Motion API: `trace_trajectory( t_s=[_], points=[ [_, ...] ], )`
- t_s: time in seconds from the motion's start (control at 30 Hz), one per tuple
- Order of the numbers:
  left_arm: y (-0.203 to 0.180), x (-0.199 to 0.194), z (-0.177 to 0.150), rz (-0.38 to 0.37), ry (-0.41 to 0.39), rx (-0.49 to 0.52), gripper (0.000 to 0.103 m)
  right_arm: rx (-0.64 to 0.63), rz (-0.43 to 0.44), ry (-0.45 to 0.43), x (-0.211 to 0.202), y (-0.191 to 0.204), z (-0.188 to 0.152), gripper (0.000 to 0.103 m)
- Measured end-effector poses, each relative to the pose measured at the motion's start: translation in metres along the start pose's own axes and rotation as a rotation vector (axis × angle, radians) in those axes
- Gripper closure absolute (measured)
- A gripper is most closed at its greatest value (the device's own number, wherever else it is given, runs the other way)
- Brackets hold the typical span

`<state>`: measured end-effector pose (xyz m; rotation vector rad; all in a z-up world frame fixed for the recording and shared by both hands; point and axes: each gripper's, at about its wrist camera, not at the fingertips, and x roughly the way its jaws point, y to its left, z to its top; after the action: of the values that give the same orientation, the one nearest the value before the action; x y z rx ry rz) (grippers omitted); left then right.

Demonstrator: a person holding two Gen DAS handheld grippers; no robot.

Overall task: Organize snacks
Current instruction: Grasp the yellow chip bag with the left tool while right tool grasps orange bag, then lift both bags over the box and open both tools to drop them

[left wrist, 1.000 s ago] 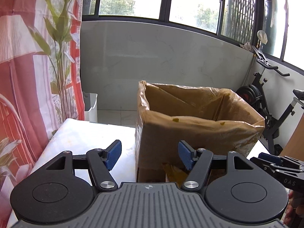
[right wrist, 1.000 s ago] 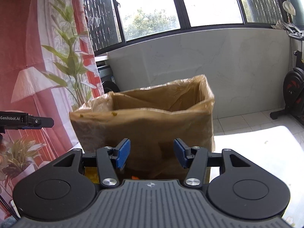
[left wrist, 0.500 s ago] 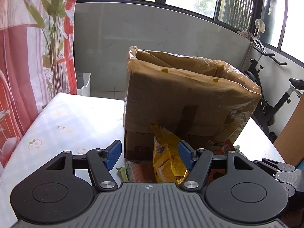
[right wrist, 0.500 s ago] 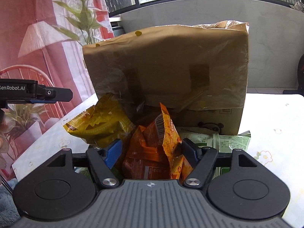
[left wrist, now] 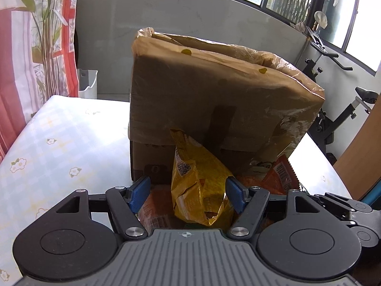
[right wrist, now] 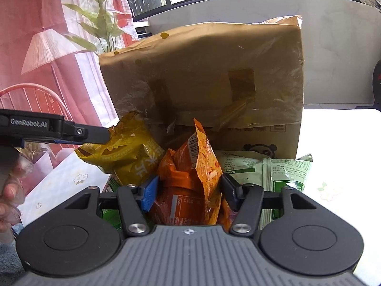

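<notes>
Two sets of tongs are low over a snack pile at the foot of a tall cardboard box (left wrist: 221, 100), plastic-lined and open at the top, standing on a counter (left wrist: 59, 143) under a floral checked cloth. Left tongs (left wrist: 188, 194): jaws have just been opening and stand apart around a yellow snack bag (left wrist: 200, 186); the right pad looks close to the foil, the left pad clear of it, so no clamp yet. Right tongs (right wrist: 188, 191): jaws have just been closing around an orange snack bag (right wrist: 197, 166); the crumpled foil fills the gap and both pads appear to bear on it, so I read it as clamped, though lightly. Green-and-white packets (right wrist: 283, 169) lie flat just beside the orange one, against the box base. All the bags look light, air-puffed and crinkly: slick foil that gives under pressure, with contents likely to crush. Best hold, I judge, is the flat crimped seal or a folded corner near the top, not the swollen belly, where the pads would slide or squash the contents. The yellow bag stands tilted against the box with its seam edge up, which offers that purchase. Expect no weight on lifting, but bags may swing or slip free. The box rim is high; each bag needs carrying well up before release.
</notes>
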<state>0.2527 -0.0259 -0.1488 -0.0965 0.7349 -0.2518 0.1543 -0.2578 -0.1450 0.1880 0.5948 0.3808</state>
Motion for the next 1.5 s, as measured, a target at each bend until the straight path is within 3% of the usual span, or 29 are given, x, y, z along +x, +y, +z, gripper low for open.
trace_trajectory(
  t_s=[0.2,0.43,0.5,0.57,0.73,1.13,1.5],
  points=[
    [-0.001,0.019,-0.005,-0.054,0.027,-0.088,0.026,0.024,-0.004,-0.026,-0.012,-0.004,-0.002,0.047],
    [-0.011,0.035,-0.006,-0.067,0.045,-0.063,0.024,0.02,-0.002,-0.021,-0.009,-0.003,-0.001,0.047],
    [-0.011,0.038,-0.007,-0.079,0.044,-0.058,0.029,0.022,-0.004,-0.022,-0.009,-0.004,-0.001,0.047],
    [-0.012,0.035,-0.007,-0.075,0.033,-0.028,0.042,0.025,-0.004,-0.025,-0.01,-0.005,-0.001,0.047],
    [-0.01,0.016,-0.008,-0.07,-0.012,-0.016,0.049,0.023,-0.014,-0.048,-0.018,-0.006,0.0,0.048],
    [0.015,-0.046,0.0,-0.043,-0.152,-0.085,0.049,0.033,-0.064,-0.123,-0.054,-0.014,0.006,0.049],
    [0.011,-0.078,0.012,-0.028,-0.246,-0.055,0.049,0.03,-0.08,-0.197,-0.074,-0.014,0.015,0.052]
  ],
)
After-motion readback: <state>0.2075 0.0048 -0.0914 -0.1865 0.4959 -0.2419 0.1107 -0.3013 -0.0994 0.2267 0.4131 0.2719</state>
